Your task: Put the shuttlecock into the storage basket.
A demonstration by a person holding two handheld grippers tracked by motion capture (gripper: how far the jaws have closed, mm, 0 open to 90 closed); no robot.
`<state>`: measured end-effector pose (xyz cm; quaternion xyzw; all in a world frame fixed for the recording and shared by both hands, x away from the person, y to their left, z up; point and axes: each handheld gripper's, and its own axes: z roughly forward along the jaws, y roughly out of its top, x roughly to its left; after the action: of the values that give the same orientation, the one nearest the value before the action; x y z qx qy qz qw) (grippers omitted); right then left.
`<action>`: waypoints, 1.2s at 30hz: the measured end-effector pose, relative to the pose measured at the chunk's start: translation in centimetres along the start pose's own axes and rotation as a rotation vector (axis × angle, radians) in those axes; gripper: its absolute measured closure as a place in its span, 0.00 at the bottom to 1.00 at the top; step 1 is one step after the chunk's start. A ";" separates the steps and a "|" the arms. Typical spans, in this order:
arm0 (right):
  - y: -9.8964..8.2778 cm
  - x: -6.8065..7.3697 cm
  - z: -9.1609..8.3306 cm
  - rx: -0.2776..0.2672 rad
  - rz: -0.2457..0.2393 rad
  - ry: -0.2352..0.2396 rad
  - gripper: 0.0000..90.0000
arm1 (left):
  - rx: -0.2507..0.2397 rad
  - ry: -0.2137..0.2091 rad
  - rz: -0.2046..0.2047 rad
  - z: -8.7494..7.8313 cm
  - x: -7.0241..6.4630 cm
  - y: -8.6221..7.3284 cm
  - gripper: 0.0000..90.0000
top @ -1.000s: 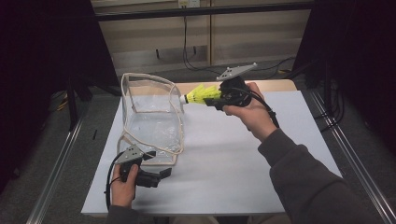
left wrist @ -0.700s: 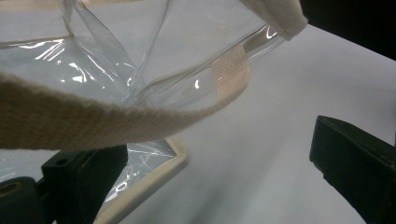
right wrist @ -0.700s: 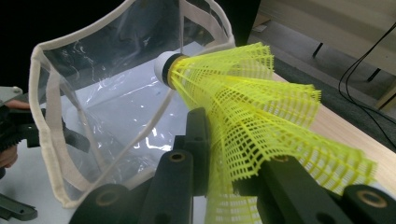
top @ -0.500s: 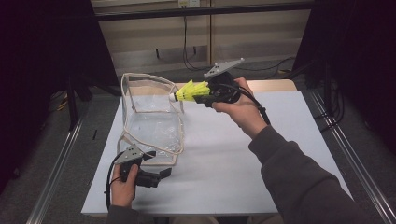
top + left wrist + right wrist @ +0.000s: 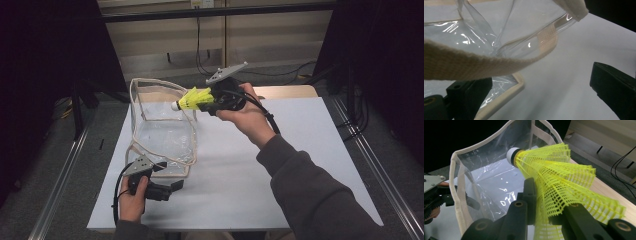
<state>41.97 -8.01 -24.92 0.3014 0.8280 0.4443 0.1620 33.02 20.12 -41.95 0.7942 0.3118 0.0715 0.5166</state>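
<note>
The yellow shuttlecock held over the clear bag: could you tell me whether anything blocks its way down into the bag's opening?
Nothing visible blocks it. The right gripper holds the shuttlecock by its skirt, its white tip at the open top of the clear bag. The mouth stands wide, and the strap hangs outside, near the left gripper.

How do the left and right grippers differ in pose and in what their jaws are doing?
The right gripper is raised off the white table, beside the rim of the clear plastic bag with cream fabric trim; the left gripper sits low by the bag's base. The right's jaws clamp a yellow mesh shuttlecock; the left's stand apart, one beside the bag's corner. Both are black and hand-held.
</note>
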 end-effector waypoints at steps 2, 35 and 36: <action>0.1 0.2 0.2 0.007 -0.009 0.001 0.89 | 0.002 -0.002 0.001 0.0 0.0 0.0 0.05; 1.0 2.2 3.6 0.033 -0.029 0.040 0.89 | -0.002 -0.004 -0.001 -0.1 0.0 0.0 0.05; 1.0 2.2 3.7 0.031 -0.033 0.040 0.89 | -0.002 -0.005 -0.002 -0.1 0.0 0.0 0.05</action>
<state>42.59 -3.81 -26.09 0.2810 0.8429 0.4345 0.1479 33.00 20.19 -41.94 0.7936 0.3115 0.0693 0.5181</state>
